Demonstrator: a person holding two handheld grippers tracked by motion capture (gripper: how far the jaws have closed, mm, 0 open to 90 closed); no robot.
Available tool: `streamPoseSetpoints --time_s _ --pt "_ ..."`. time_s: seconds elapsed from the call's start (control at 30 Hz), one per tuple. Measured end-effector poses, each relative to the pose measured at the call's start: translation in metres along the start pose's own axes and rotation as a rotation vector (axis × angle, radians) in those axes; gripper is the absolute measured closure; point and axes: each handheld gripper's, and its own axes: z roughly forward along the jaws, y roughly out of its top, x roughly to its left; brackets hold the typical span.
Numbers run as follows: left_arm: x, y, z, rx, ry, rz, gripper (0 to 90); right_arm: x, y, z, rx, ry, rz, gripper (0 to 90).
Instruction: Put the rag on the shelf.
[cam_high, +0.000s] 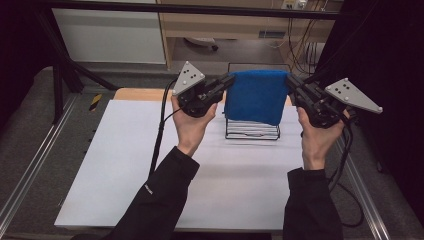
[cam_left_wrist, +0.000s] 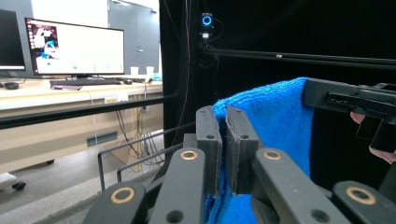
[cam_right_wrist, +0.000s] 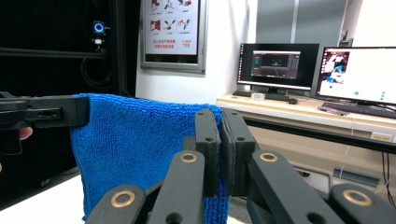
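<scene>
Two dark sleeves are seen nearest the camera in the high view, entering from the bottom edge, one hand to each of two grippers. One blue towel (cam_high: 256, 96) is held stretched between them, raised above one white table sheet (cam_high: 150, 165) and hanging in front of one black wire rack (cam_high: 251, 131) that stands on the sheet. The left gripper (cam_high: 229, 80) is clamped on the towel's upper left corner; in the left gripper view its two jaws are seen pressed nearly together with blue cloth pinched in the gap. The right gripper (cam_high: 290, 80) is clamped likewise on the upper right corner, its two jaws closed on the cloth edge in the right gripper view. The towel's lower edge hangs free, folded, over the rack's top. Two monitors (cam_right_wrist: 280, 65) are noted on a desk behind.
</scene>
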Motion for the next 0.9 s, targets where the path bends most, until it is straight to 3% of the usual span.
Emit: streamPoseSetpoints --time_s 0.4,0.67,0.9 --pt "-0.004 0.022 0.018 -0.044 0.005 0.017 84.9 -0.015 0.022 0.004 -0.037 -0.029 -0.006 86.9" --pt "-0.001 0.034 0.031 -0.053 0.010 0.022 84.9 -0.023 0.029 0.008 -0.060 -0.039 0.020 86.9" --pt "0.003 0.041 0.042 -0.056 0.024 0.032 84.9 -0.032 0.035 0.017 -0.061 -0.051 0.011 86.9"
